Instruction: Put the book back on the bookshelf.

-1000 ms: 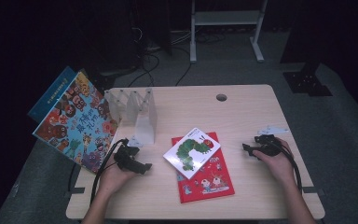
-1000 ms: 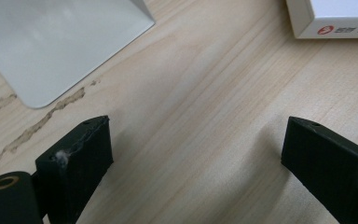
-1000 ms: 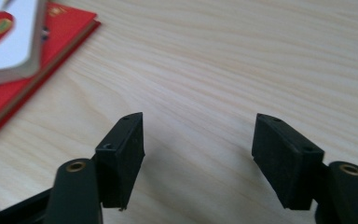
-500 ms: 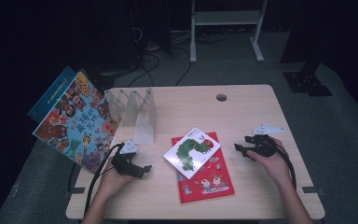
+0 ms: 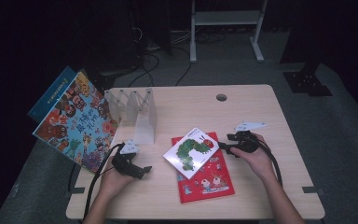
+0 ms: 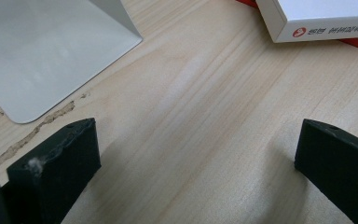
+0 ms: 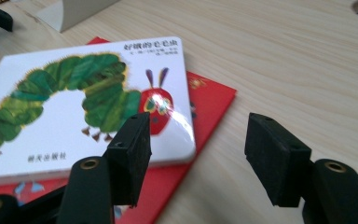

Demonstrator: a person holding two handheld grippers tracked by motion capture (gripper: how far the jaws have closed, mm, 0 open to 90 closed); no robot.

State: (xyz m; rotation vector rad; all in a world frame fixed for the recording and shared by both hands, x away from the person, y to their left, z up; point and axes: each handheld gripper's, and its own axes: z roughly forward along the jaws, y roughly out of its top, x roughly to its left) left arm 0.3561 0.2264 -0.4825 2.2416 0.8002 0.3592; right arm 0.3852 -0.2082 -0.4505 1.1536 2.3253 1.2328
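The white caterpillar book (image 5: 194, 151) is laid askew on the red book (image 5: 207, 177), mid worktop (image 5: 186, 100). The right hand-held gripper (image 5: 224, 147) is held released just beside its right edge; its jaws have just been closing, nothing clamped. The left hand-held gripper (image 5: 145, 171) is kept fully released over bare wood near the white bookstand (image 5: 142, 121), gripping nothing.

L gripper (image 5: 142, 171), R gripper (image 5: 222, 146): jaws apart
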